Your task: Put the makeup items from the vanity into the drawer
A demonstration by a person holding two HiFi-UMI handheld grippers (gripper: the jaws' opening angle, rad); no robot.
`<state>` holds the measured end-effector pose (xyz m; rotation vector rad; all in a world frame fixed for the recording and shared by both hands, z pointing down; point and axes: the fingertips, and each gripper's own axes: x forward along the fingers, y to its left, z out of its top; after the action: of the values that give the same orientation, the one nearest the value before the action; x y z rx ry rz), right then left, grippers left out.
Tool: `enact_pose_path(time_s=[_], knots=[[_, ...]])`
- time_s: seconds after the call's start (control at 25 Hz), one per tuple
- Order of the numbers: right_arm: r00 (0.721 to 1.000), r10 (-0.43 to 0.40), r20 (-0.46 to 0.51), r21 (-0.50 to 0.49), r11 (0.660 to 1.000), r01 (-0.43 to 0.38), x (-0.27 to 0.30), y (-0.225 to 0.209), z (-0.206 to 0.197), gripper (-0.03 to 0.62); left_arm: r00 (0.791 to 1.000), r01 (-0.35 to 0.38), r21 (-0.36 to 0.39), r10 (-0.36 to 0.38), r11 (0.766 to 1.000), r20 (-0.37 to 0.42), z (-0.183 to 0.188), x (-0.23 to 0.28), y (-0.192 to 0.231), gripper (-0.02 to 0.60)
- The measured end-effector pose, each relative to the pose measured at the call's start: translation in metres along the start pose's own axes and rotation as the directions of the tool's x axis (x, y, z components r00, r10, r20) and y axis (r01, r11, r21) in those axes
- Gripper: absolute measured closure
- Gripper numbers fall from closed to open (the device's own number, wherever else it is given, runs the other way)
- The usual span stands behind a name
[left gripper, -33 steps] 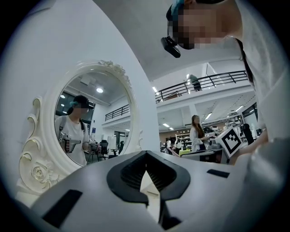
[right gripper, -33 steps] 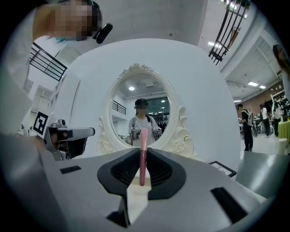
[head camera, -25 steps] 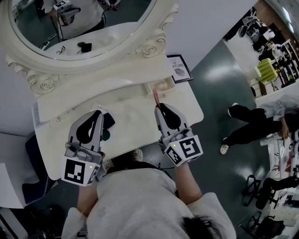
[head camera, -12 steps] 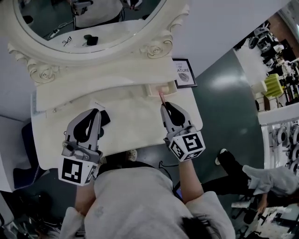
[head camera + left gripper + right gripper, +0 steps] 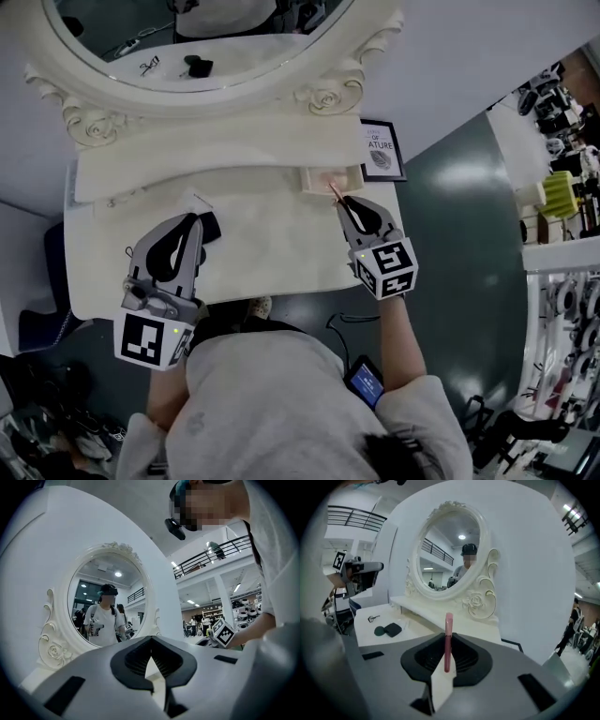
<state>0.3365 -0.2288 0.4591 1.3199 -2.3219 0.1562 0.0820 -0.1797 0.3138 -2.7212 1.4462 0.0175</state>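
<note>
A thin pink makeup tube point(image 5: 335, 191) point(image 5: 448, 641) stands up between the jaws of my right gripper point(image 5: 346, 202) point(image 5: 446, 654), which is shut on it. In the head view its tip reaches the front edge of a small open drawer point(image 5: 328, 179) in the raised back shelf of the white vanity point(image 5: 262, 253). My left gripper point(image 5: 193, 222) point(image 5: 150, 644) hovers over the vanity's left part, jaws shut with nothing in them. A black compact point(image 5: 210, 226) point(image 5: 393, 629) lies just beyond its tip. The right gripper view also shows a dark round item point(image 5: 379, 631) and a small dark clip point(image 5: 372, 618) on the top.
An oval mirror point(image 5: 206, 37) in an ornate white frame rises behind the vanity. A framed sign point(image 5: 381, 150) leans at the back right corner. Right of the vanity is dark green floor point(image 5: 459, 244), with shelving and a green seat point(image 5: 562, 192) beyond.
My right gripper has carried the pink tube back and to the right, up to the small open drawer. The left gripper has stayed about where it was.
</note>
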Motion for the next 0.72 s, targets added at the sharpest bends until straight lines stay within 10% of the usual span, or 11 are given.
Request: enact_pose_path(time_s=[0.72], knots=[[0.878, 0.154, -0.453, -0.279, 0.911, -0.304, 0.058, -0.025, -0.049, 0.540, 0.990, -0.139, 0.038, 0.140, 0.990, -0.036, 0.002, -0.019, 0.016, 0.568]])
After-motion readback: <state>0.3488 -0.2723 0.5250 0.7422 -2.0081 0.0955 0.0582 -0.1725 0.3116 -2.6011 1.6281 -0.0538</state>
